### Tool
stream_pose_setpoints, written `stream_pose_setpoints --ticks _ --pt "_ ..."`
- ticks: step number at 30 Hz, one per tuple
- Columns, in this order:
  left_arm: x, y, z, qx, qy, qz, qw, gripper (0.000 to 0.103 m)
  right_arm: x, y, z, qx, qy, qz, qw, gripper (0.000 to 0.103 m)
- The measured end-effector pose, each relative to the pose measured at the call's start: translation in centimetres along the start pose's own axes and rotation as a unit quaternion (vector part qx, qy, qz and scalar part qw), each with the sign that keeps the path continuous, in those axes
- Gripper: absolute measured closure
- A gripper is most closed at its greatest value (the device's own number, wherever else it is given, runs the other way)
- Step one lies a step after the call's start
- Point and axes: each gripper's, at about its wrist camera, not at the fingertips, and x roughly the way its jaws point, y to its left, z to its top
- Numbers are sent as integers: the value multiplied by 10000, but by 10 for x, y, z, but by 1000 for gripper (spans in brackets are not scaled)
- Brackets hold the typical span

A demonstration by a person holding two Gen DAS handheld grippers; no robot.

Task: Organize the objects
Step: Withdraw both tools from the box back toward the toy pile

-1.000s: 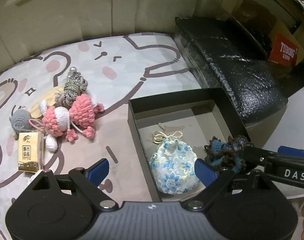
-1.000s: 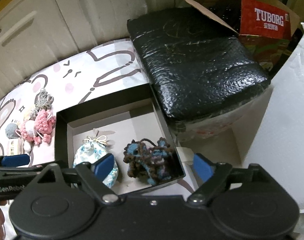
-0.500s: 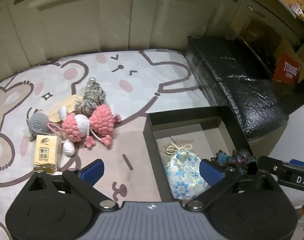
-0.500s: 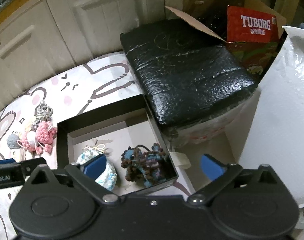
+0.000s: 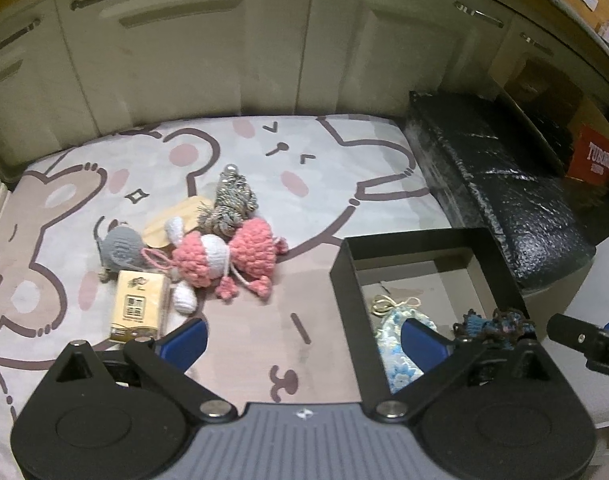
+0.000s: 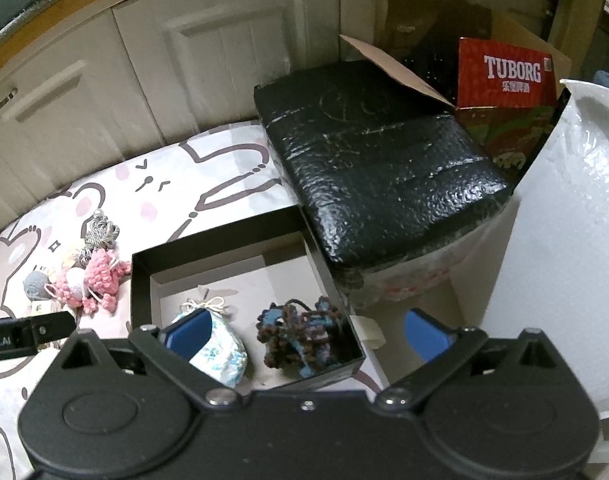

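Note:
A black open box [image 5: 346,280] sits on the cartoon-print mat [image 5: 312,184]. Inside it lie a floral drawstring pouch [image 5: 392,360] and a blue-brown crochet toy [image 5: 492,324]. Left of the box is a pile: a pink crochet toy [image 5: 224,256], a grey yarn ball [image 5: 120,246], a braided grey charm [image 5: 230,200] and a tissue packet [image 5: 138,304]. My left gripper [image 5: 302,340] hangs open and holds nothing, spanning the box's left wall. My right gripper [image 6: 306,330] is open above the crochet toy [image 6: 300,332], beside the pouch [image 6: 220,348], touching neither.
A black foam-wrapped block [image 6: 384,160] butts against the box's far right side. Behind it stands a red Tuborg carton [image 6: 504,76]. A white bubble-wrap roll [image 6: 564,240] rises at the right. Cabinet doors [image 5: 184,40] close off the back of the mat.
Both grippers have risen and pulled back, so the box and pile look smaller. Both pairs of jaws have widened. The left view has swung toward the pile of toys.

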Motion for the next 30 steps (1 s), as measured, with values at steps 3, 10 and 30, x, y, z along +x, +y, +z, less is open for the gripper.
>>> stream_pose_setpoints --ticks 3,10,30 --pt "-4 9 0 -61 -43 75 9999 1 1 5 1 13 8 33 10000 0" --pt "-11 39 1 -342 -135 290 9989 1 3 25 2 -119 0 128 9998 0" --pt "-35 123 -7 -791 -396 925 9918 1 10 111 6 -651 -9 651 9958 0"
